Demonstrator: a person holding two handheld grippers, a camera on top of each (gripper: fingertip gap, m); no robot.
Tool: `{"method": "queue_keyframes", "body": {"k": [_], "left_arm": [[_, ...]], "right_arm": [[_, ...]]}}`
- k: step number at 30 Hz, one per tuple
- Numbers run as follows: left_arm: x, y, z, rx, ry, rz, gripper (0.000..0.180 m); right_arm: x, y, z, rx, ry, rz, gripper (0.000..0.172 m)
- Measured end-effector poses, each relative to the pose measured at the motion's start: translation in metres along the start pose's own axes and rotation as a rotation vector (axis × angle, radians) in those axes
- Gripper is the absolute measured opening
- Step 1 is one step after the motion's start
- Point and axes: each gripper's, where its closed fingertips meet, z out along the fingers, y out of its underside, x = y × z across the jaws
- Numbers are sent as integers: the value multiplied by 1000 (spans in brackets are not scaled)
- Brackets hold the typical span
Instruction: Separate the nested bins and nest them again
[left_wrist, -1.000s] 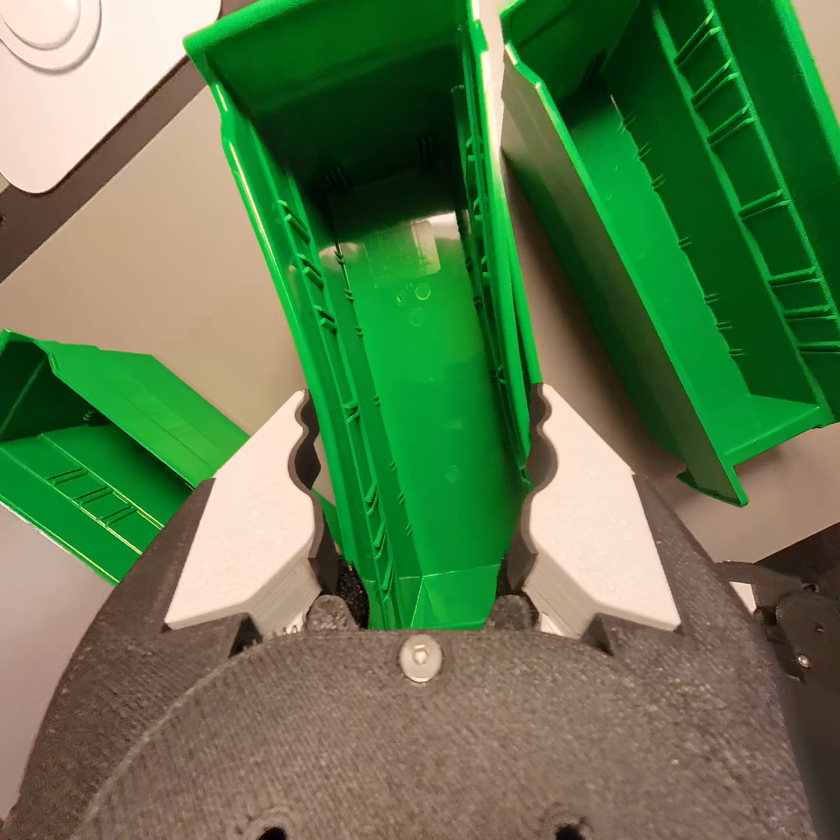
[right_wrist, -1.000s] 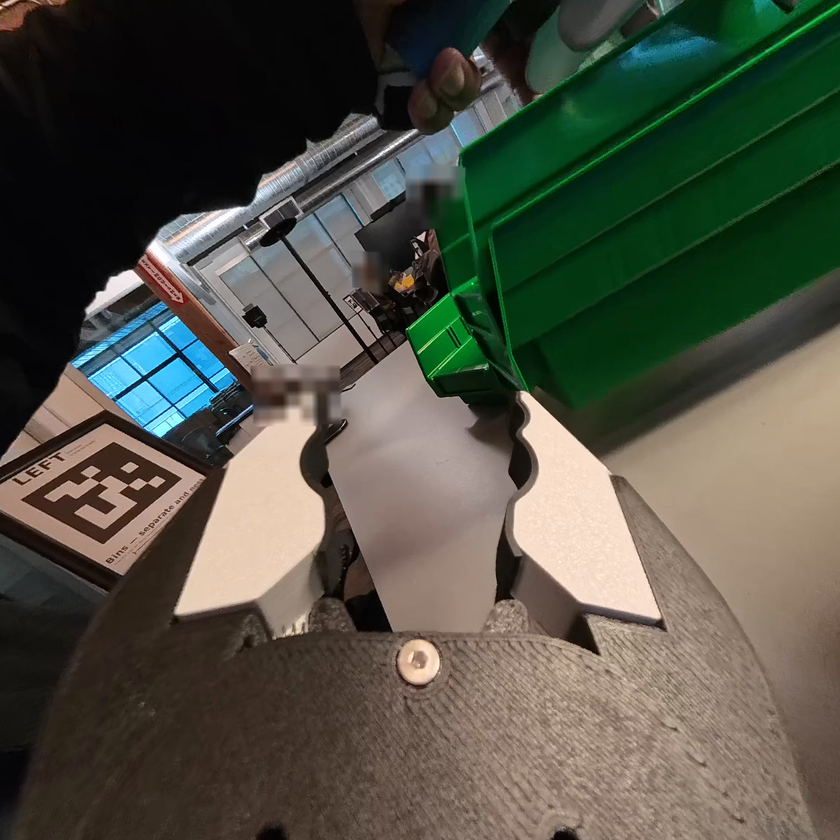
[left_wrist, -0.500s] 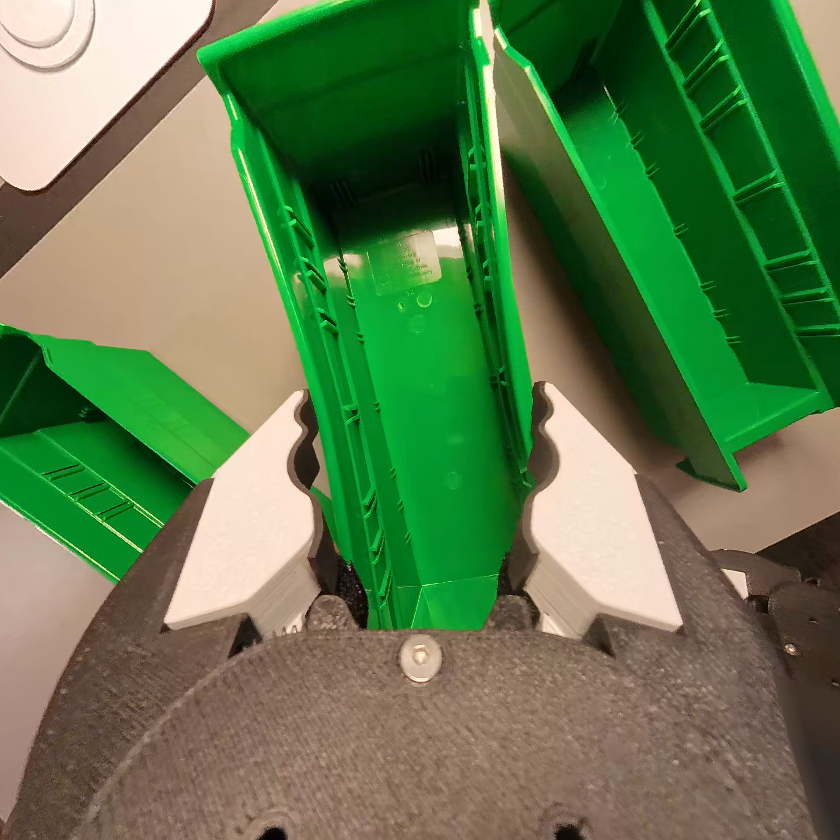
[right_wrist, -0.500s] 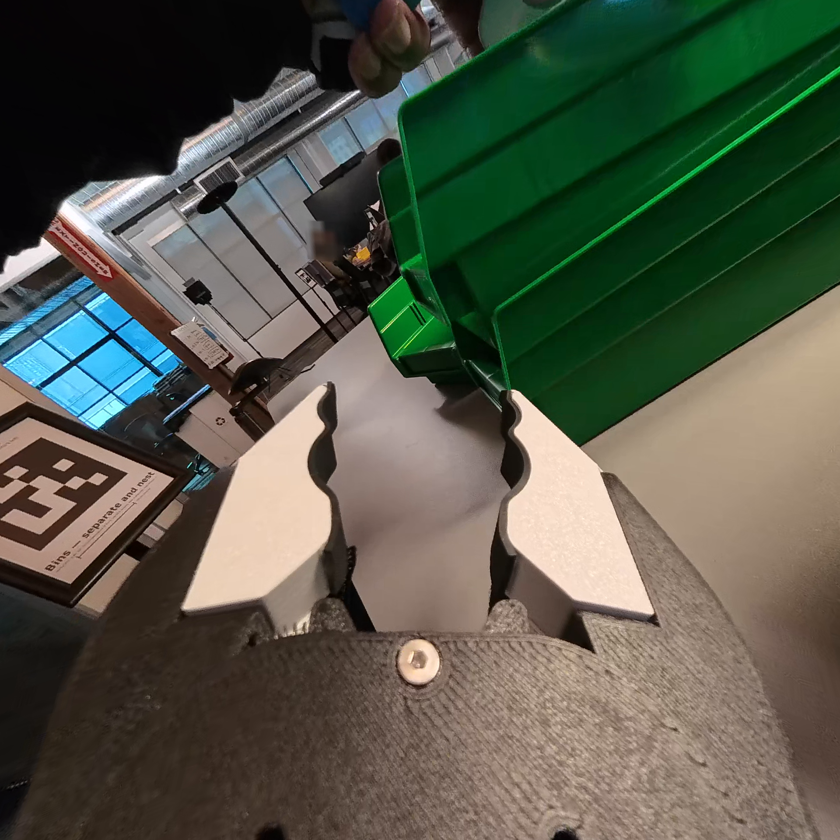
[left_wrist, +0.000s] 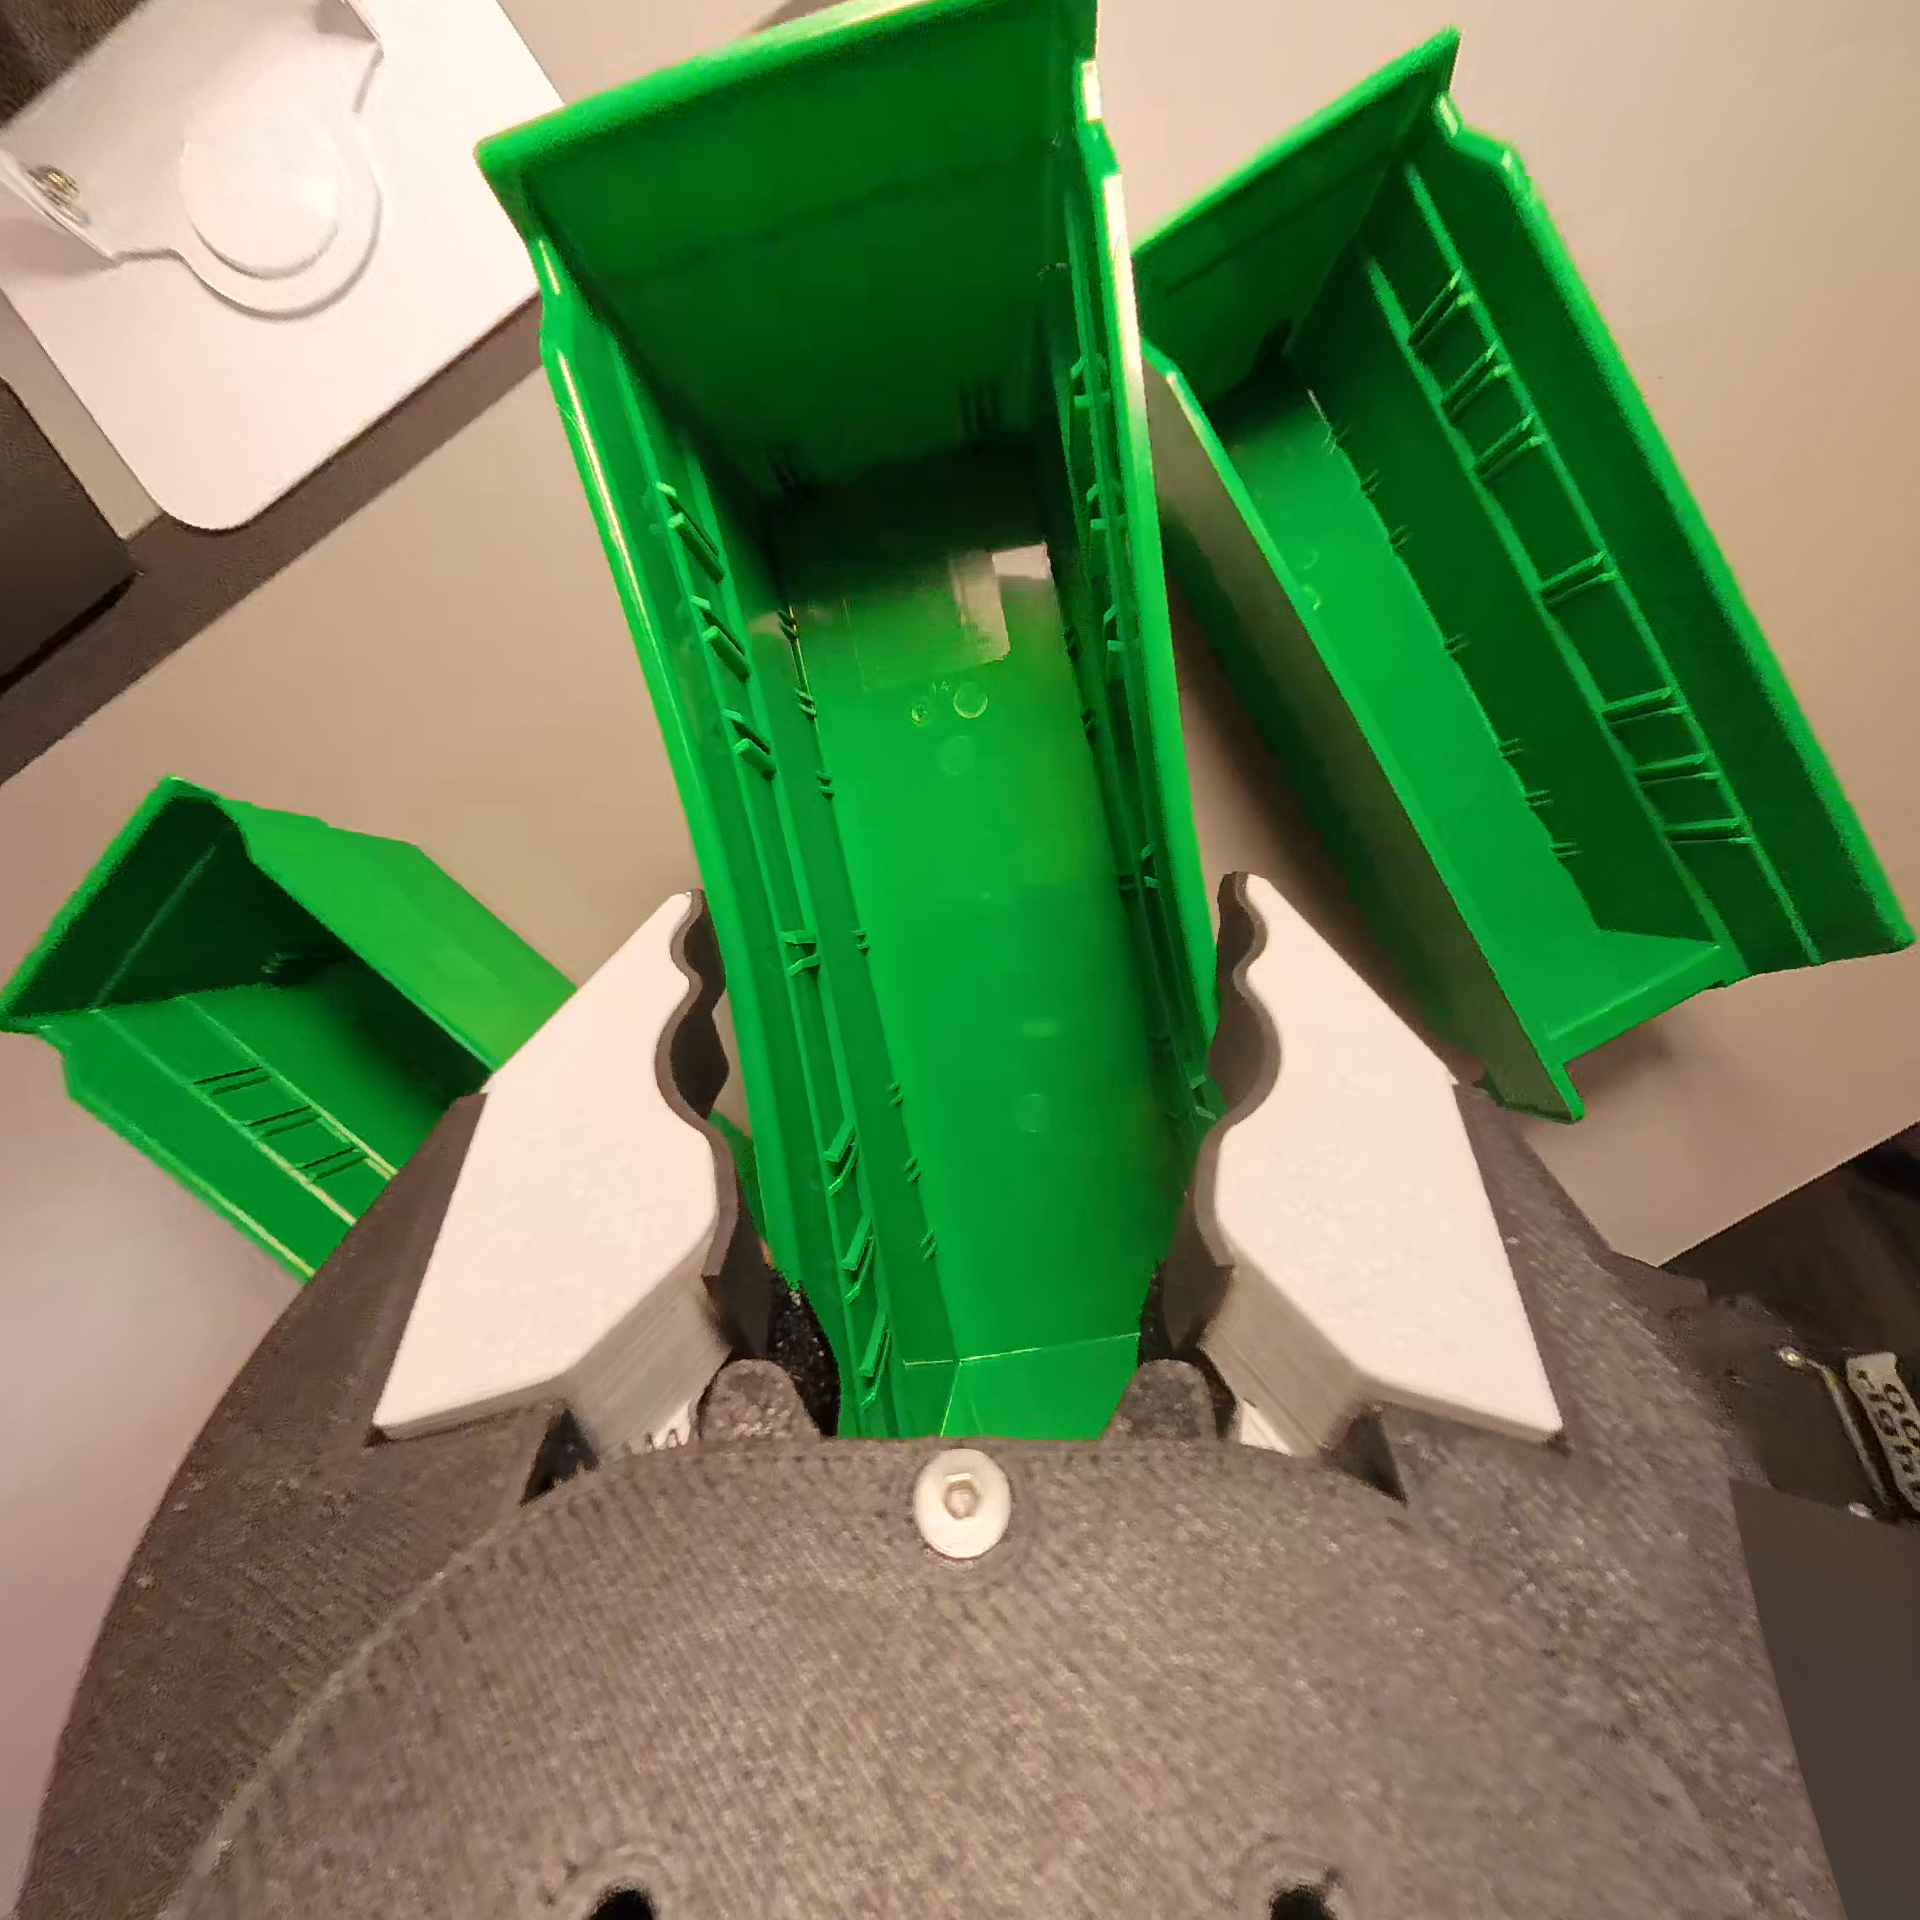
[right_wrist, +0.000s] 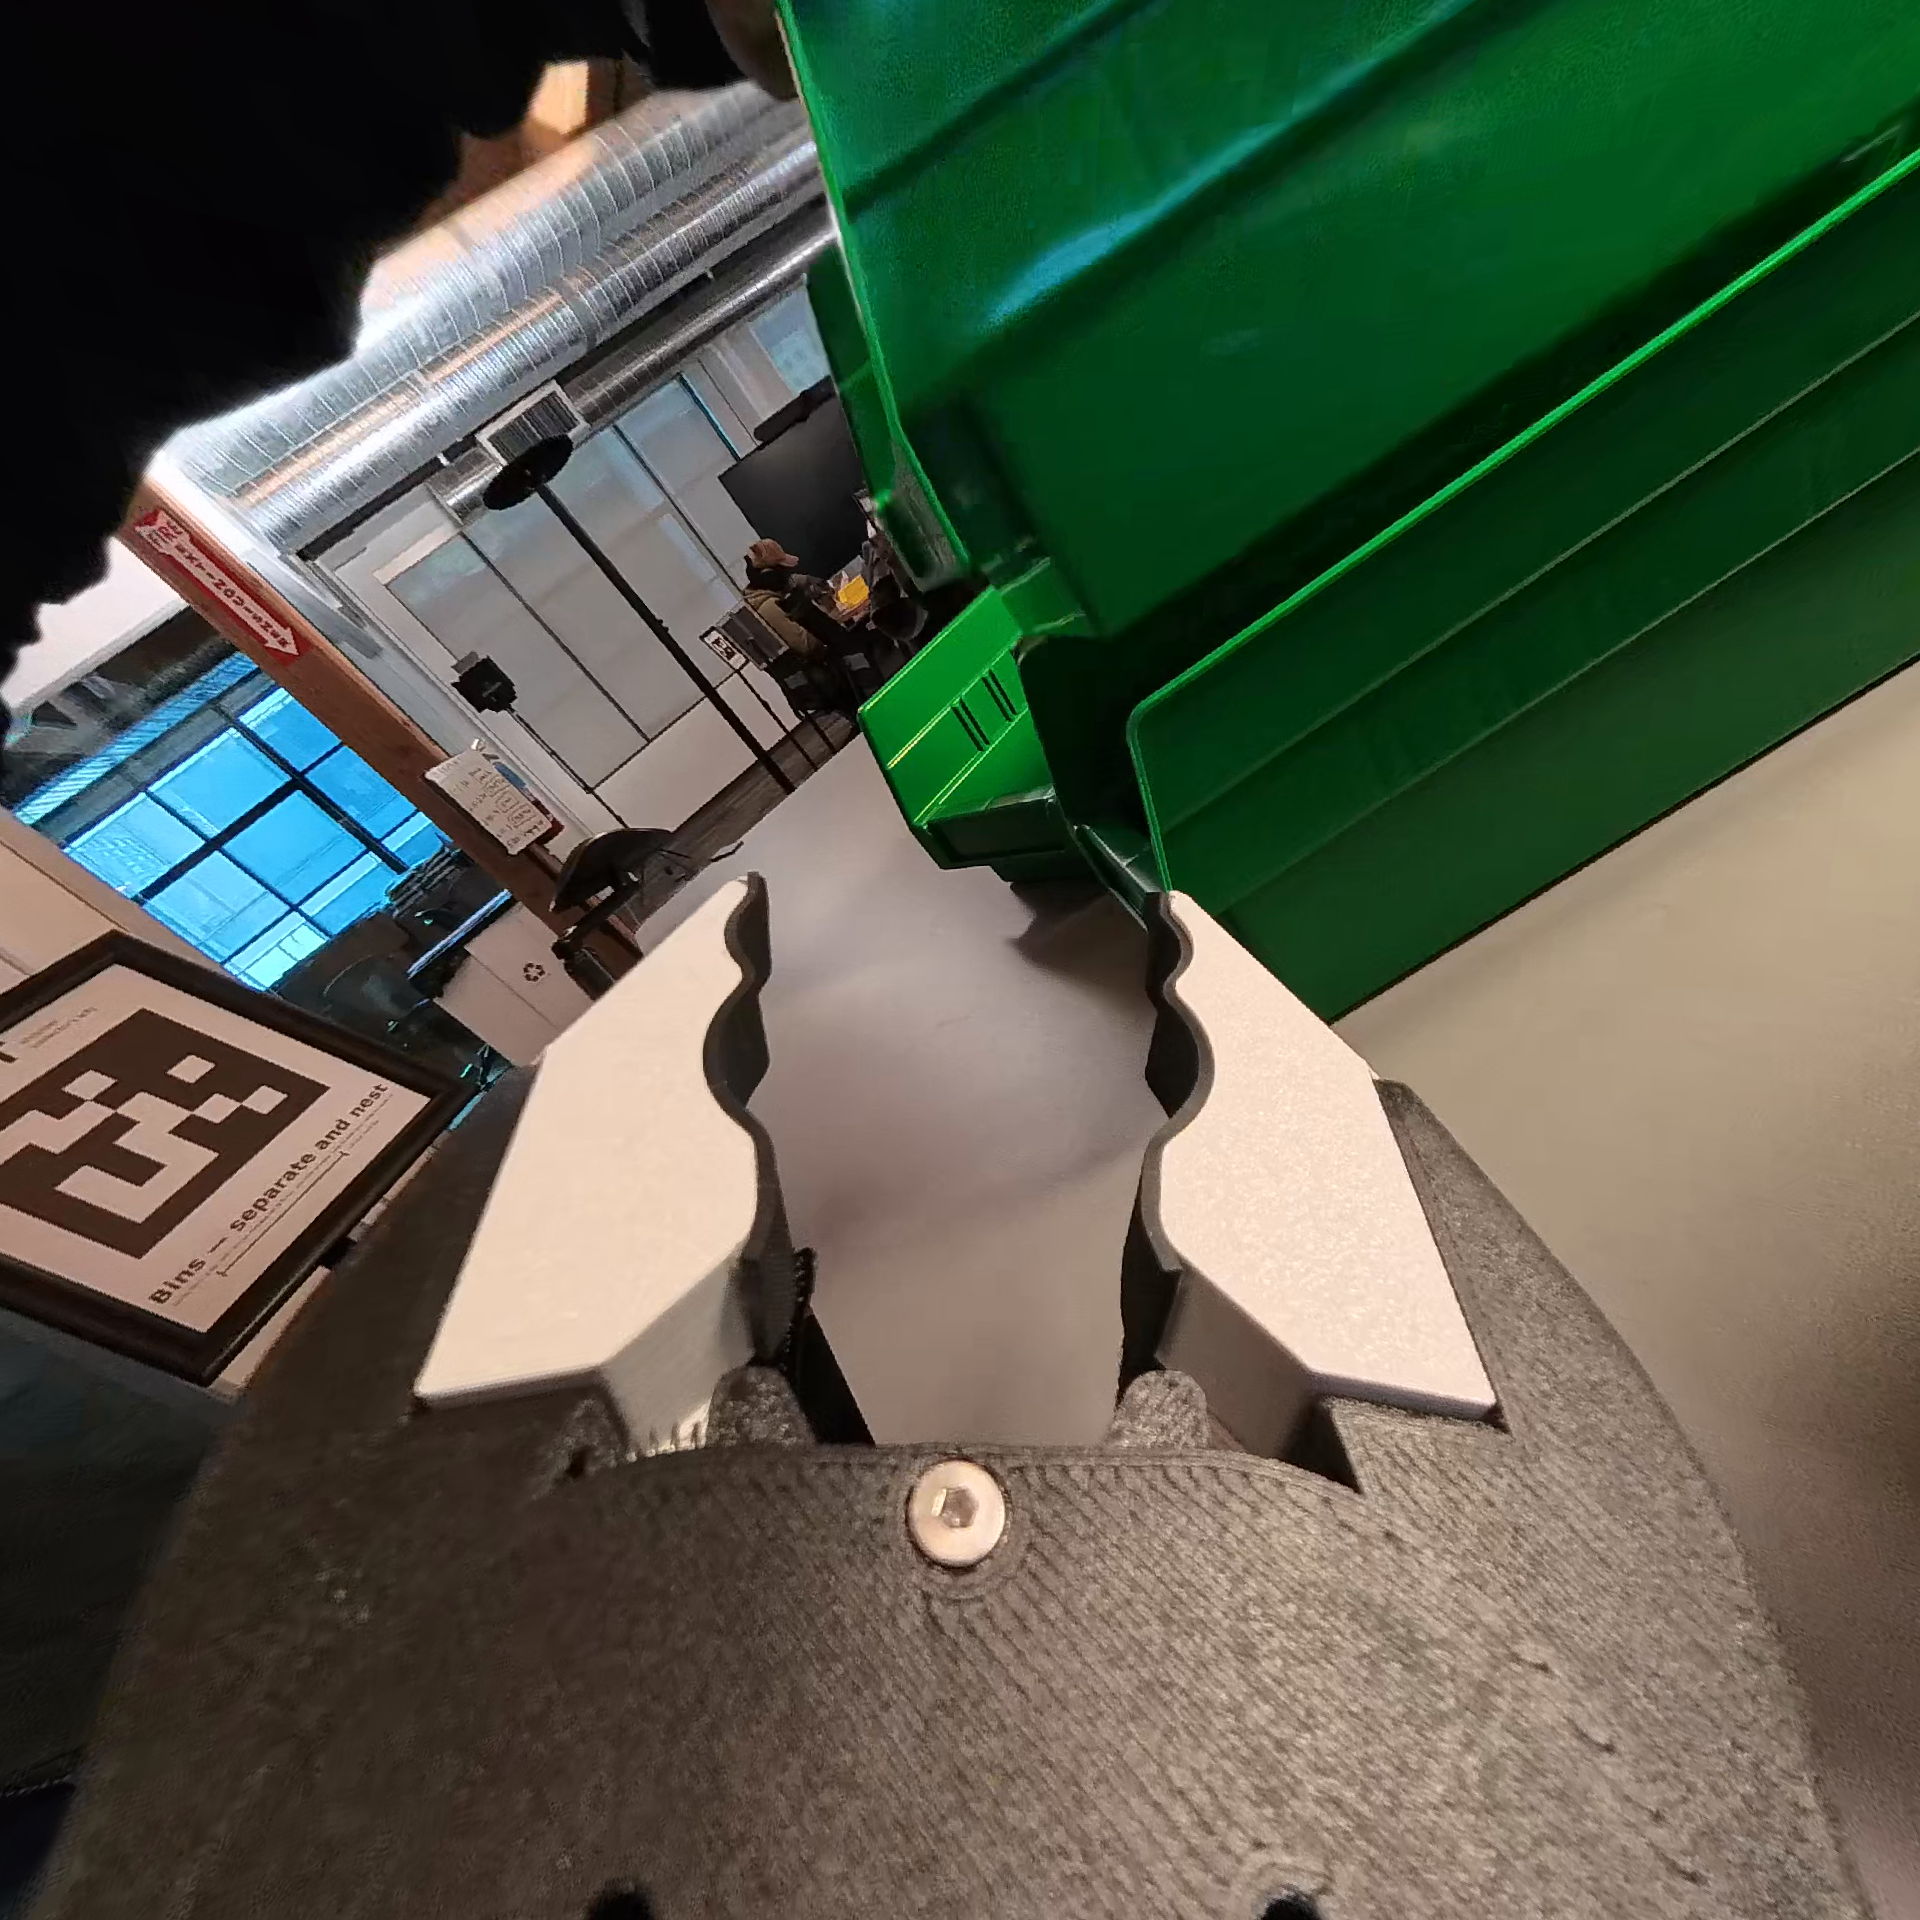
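Clamped in the left claw (left_wrist: 966, 997), pads pressed on both long walls: the near end of the held green bin (left_wrist: 935, 727), lifted off the counter (left_wrist: 364, 623), open side to the camera, long axis straight ahead. Just right of it, a second bin (left_wrist: 1558, 623) lying on the counter at a slight angle; probably the nesting target, so needs a small twist and shift rightward. Right claw (right_wrist: 956, 935) wide apart, empty, low beside that bin's corner. Farther left, well apart, a third bin (left_wrist: 260, 987).
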Motion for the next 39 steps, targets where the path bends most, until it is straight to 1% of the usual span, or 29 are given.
{"method": "queue_keyframes", "body": {"k": [5,9,13,16,19,23,26,29,31,34,35,37,39], "left_arm": [[-26,-13,-42,58,-40,-18,95],[-74,-9,-81,101,-106,-82,94],[-143,17,-113,128,-186,-193,95],[-195,50,-122,145,-219,-298,96],[-237,90,-112,137,-235,-382,95],[-278,146,-79,118,-236,-480,95],[-293,183,-48,98,-226,-526,97],[-298,212,-22,91,-214,-546,98],[-298,223,-10,102,-213,-550,101],[-290,232,4,152,-186,-562,109],[-287,231,7,182,-181,-555,116],[-282,228,6,242,-189,-527,117],[-271,221,0,324,-153,-510,111]], "right_arm": [[0,0,0,0,-4,1,74],[-1,0,0,1,-6,2,73],[-1,0,0,-2,-3,-2,74],[0,1,0,-5,1,-4,74],[0,1,1,-7,5,-6,74],[1,2,1,-11,14,-11,74],[3,3,2,-14,33,-15,74],[7,3,2,-15,69,-27,74],[13,3,1,-14,111,-34,74],[24,-1,-1,0,174,-20,74],[27,0,0,-6,192,-18,74],[30,4,5,-40,232,-39,74],[34,8,11,-90,281,-91,74]]}}
